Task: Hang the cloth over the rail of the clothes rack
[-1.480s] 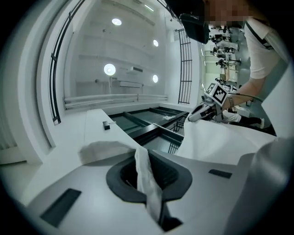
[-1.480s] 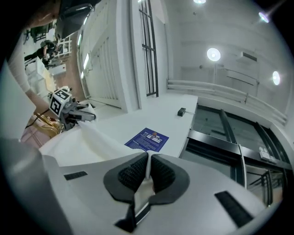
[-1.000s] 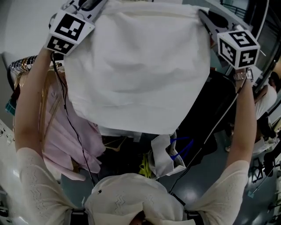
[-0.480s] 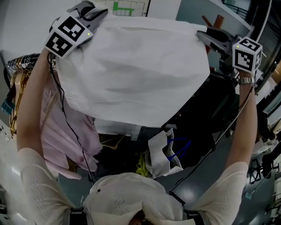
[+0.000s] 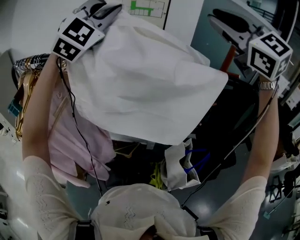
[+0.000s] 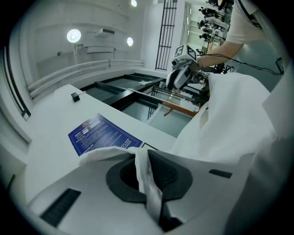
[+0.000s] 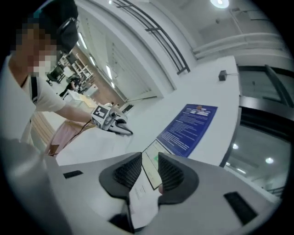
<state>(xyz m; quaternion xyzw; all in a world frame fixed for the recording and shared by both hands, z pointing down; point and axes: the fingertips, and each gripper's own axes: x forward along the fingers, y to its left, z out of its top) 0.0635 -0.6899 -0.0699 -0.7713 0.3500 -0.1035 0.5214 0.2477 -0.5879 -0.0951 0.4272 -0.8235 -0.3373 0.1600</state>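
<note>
The white cloth [image 5: 145, 89] hangs high in front of me from its left top corner, spreading down to the right. My left gripper [image 5: 110, 9] is shut on that corner; in the left gripper view a fold of cloth [image 6: 143, 170] is pinched between the pads. My right gripper [image 5: 225, 21] is up at the right, apart from the cloth, whose right corner [image 5: 220, 79] has sagged below it. In the right gripper view the jaws [image 7: 150, 176] stand apart, with the wall showing through the gap. The rack's rail is hidden; only hanger hooks [image 5: 28, 63] show at the left.
Pink garments [image 5: 70, 140] hang on hangers at the left, under the cloth. Black garments [image 5: 225, 131] hang at the right. A white bag with blue handles [image 5: 180, 164] sits low in the middle. A blue poster [image 7: 188, 124] is on the white wall behind.
My right gripper has let go of the cloth's right corner and moved up and to the right. That side of the cloth has dropped. The left gripper still holds its corner.
</note>
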